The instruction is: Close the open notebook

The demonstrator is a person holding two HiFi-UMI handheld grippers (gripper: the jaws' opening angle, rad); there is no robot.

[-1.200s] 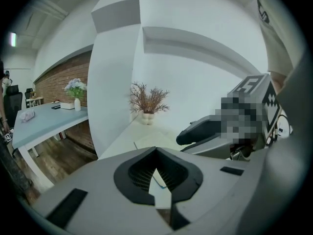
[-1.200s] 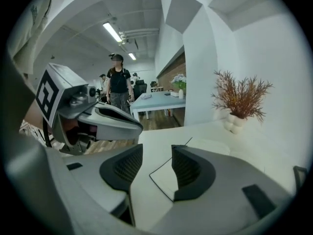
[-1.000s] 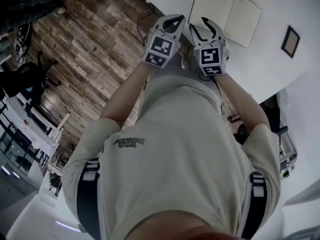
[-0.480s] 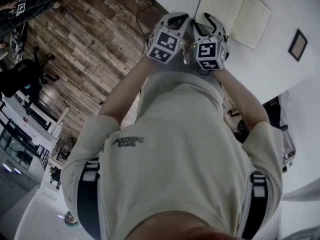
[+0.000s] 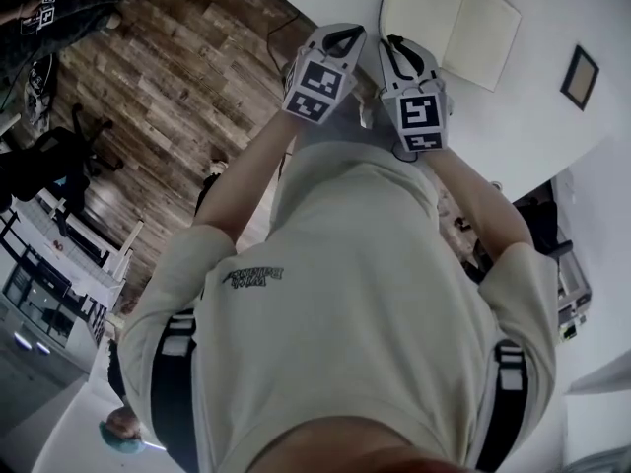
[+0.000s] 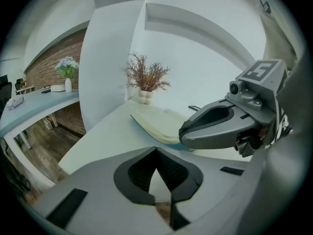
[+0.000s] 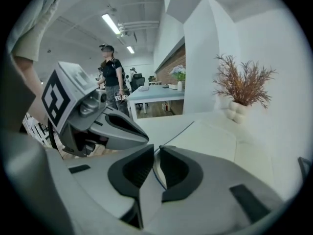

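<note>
Cream notebook lies open, upper centre, on a white table. Both empty: left gripper jaws together, right gripper jaws closing. Best hook one cover's outer edge, then fold it over.

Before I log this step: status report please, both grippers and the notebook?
Left gripper shut, empty. Right gripper closing, only a thin dark line shows between jaws. Notebook open, flat on table. Nothing blocks it.
</note>
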